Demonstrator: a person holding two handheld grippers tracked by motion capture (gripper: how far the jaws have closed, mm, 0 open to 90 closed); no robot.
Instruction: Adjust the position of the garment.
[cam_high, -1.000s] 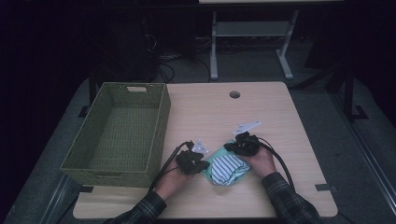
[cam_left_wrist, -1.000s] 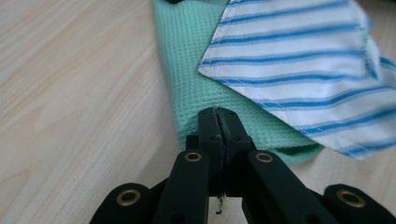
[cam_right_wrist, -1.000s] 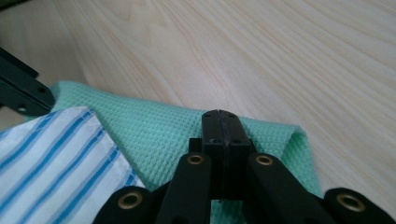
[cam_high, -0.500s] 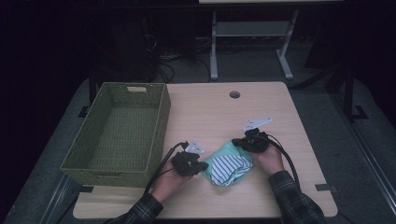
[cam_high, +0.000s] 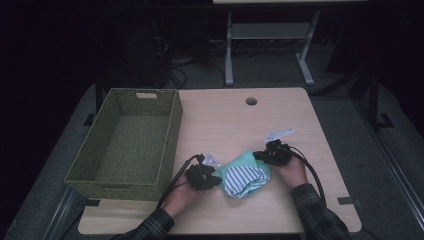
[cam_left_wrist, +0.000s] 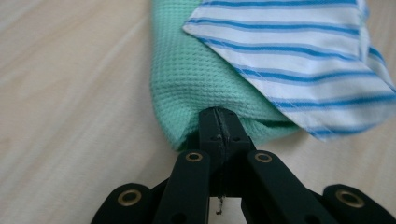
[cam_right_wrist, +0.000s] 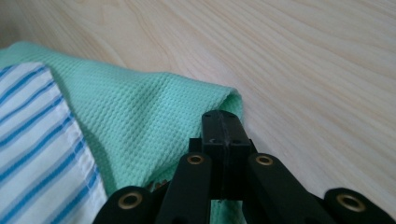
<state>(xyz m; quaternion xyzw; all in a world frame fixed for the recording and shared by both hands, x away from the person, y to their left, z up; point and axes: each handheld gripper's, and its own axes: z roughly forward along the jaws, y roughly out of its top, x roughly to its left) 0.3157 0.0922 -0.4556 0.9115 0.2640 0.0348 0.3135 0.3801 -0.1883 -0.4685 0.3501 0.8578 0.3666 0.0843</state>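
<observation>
left claw (cam_high: 212, 180), jaws pressed together, pinches the green waffle cloth (cam_left_wrist: 196, 70) at its near-left corner; the striped cloth (cam_high: 243, 180) lies on it, mid-table (cam_high: 225, 120); right claw (cam_high: 260, 156) pinches its far-right corner. green basket (cam_high: 125, 140) stands left.

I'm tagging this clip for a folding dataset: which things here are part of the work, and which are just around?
In the job:
- green cloth, pinched at two ends
- striped cloth lying on it
- left tool, shut on the green cloth
- right tool, shut on the green cloth

Just around:
- woven basket, empty
- table
</observation>
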